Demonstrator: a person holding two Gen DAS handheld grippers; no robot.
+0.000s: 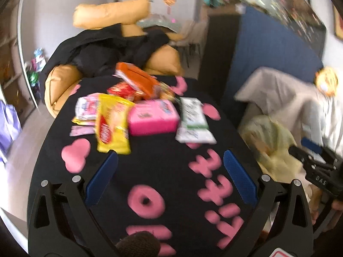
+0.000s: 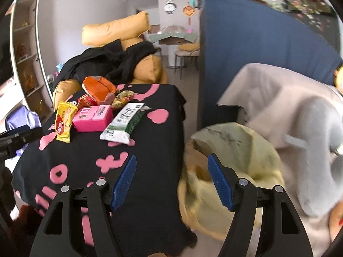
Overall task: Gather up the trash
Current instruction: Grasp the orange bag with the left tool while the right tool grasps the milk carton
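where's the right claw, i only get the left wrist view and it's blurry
Observer: The right claw is open and empty, hovering over the right edge of the black tablecloth.
Operator: is the trash bag open
Observer: It looks so. The yellow bag sits on the floor beside the table, mouth facing up, under the claw's right finger.
Operator: can you read the yellow wrapper
Observer: The yellow wrapper is sharp here; its red label looks like "nabati".
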